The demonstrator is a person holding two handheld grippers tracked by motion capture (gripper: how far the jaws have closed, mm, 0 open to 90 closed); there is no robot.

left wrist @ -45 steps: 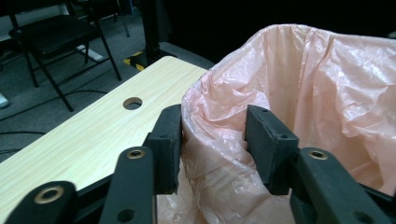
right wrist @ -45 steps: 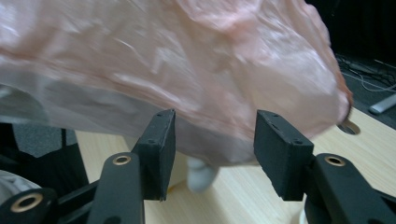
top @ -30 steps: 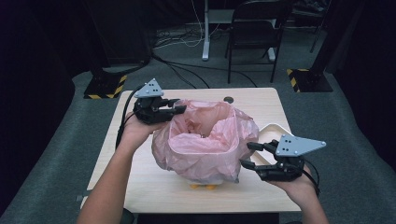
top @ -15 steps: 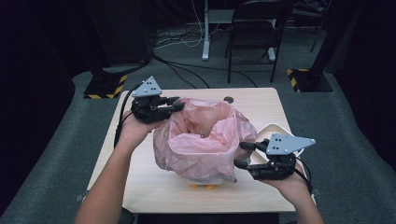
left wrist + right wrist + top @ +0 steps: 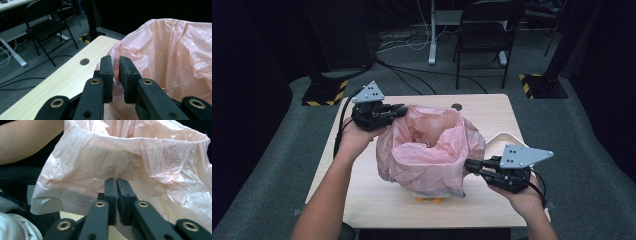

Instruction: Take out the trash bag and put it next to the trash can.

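Bag (image 5: 427,150) pink plastic, mouth open, mid-worktop (image 5: 362,200) | left gripper (image 5: 399,110) jaws pinch its rim toward far-left corner | right gripper (image 5: 471,165) jaws clamp its rim toward right edge

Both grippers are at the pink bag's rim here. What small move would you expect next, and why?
Probably drawing the rim further outward and down. The left gripper pinches the pink bag at its far-left edge, the right gripper at its near-right edge, and the mouth is open but the film still bunches loosely.

High view overhead, facing forward; gripper views close (sharing pink bag (image 5: 427,150))
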